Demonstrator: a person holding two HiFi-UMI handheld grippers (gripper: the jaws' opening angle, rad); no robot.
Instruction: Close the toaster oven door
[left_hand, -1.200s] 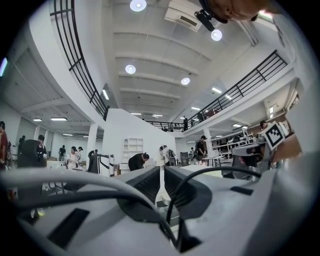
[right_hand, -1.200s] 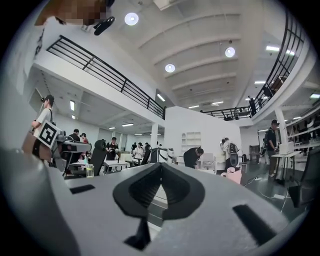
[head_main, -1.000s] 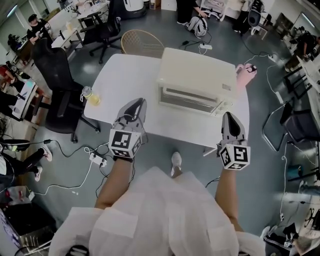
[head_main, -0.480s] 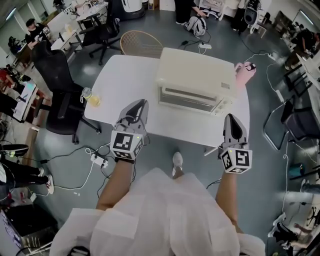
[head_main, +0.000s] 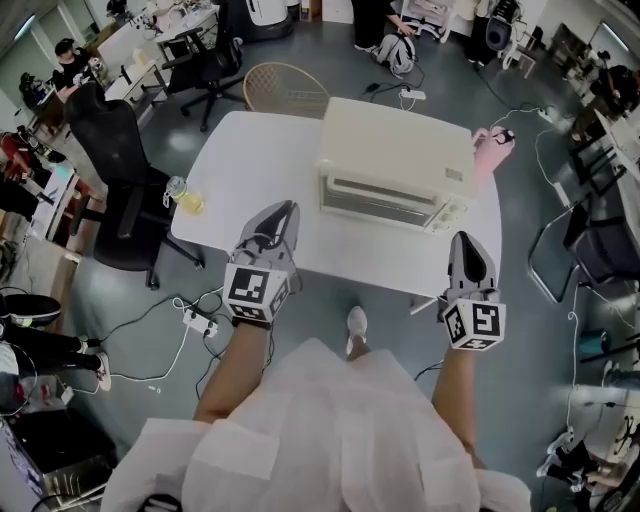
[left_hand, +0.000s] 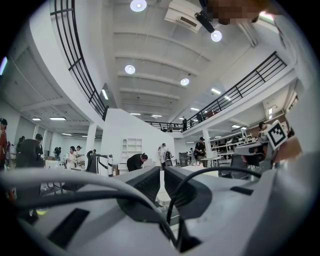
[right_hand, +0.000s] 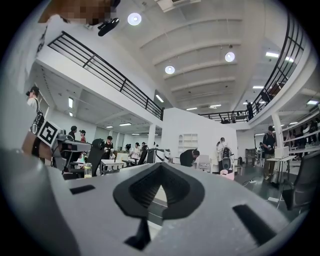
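Note:
A cream toaster oven (head_main: 395, 150) stands on the white table (head_main: 250, 160), right of centre. Its glass door (head_main: 385, 200) faces me and stands upright against the front. My left gripper (head_main: 284, 212) hovers over the table's near edge, left of the oven and apart from it. In the left gripper view its jaws (left_hand: 162, 172) are almost together, with a thin slit and nothing between them. My right gripper (head_main: 463, 240) hangs at the near right corner of the table, just short of the oven's right front corner. Its tips (right_hand: 160, 167) meet, empty.
A small bottle of yellow liquid (head_main: 183, 193) stands at the table's left edge. A pink object (head_main: 490, 150) lies at the far right edge. A wicker chair (head_main: 285, 85) and a black office chair (head_main: 110, 150) stand round the table; a power strip (head_main: 195, 320) lies on the floor.
The right gripper has eased slightly back toward me. The left gripper and the oven have not moved.

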